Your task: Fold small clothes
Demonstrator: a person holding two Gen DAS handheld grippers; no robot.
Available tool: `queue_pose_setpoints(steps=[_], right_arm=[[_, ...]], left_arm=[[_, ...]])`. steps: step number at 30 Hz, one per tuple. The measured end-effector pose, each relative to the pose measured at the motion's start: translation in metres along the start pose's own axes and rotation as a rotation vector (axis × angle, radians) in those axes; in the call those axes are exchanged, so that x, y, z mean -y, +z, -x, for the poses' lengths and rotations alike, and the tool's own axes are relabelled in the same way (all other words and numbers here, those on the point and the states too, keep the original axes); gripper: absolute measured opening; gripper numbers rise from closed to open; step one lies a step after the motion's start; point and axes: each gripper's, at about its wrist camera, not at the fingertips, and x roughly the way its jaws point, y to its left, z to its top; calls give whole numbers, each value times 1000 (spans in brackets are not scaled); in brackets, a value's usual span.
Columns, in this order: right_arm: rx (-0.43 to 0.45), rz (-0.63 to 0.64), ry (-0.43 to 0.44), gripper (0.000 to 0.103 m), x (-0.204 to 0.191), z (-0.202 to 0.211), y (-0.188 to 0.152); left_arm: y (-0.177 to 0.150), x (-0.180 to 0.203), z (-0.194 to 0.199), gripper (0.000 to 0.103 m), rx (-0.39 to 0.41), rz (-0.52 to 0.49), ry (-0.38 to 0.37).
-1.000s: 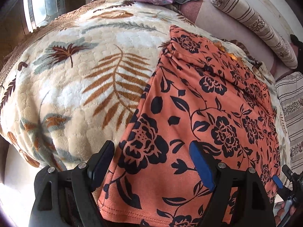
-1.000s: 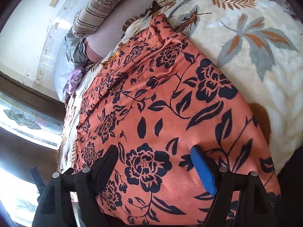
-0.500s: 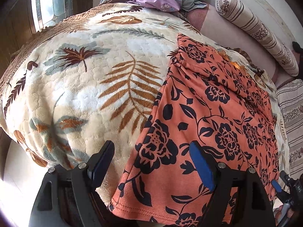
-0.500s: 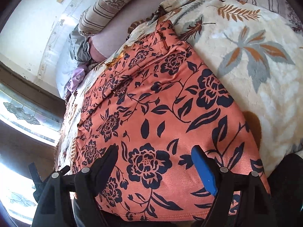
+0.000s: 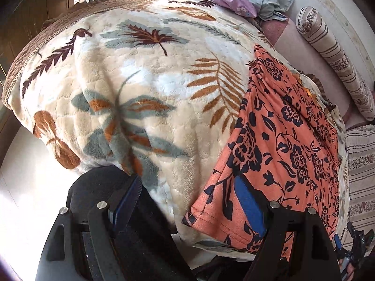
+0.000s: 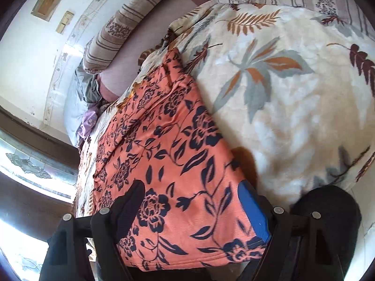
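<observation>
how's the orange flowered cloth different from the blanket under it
The orange cloth is thin and smooth with black flowers; the blanket is thick, fluffy cream with grey, brown and rust leaves. The cloth covers only a strip of the bed; the blanket spreads across it and hangs over the edge. Both carry plant prints.

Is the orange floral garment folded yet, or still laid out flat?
Laid out flat: the orange floral garment lies lengthwise on the leaf-print blanket, hem nearest, no fold visible.

Black left gripper and right gripper: angular fingers, blue pads, round silver screws on top.
</observation>
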Motion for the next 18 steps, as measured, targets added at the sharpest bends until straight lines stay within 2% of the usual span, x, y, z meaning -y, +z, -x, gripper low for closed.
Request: queue_pose_setpoints(steps=[3,8,13,18], right_arm=[[-69,-20,6,84,15,-8,4],[-195,10,63,84,20,-19,-9],[-216,19,110,84,17,-13,-15],[-236,40,98,84,14,-15,-16]], left_arm=[[-1,10,-7,82,-47,-30,-33],[-11,18,-9,82,-89,-90,-33],[-17,18,-8,82,-95,-115,-21],[-12,24,-4,82,-56,-174,16]])
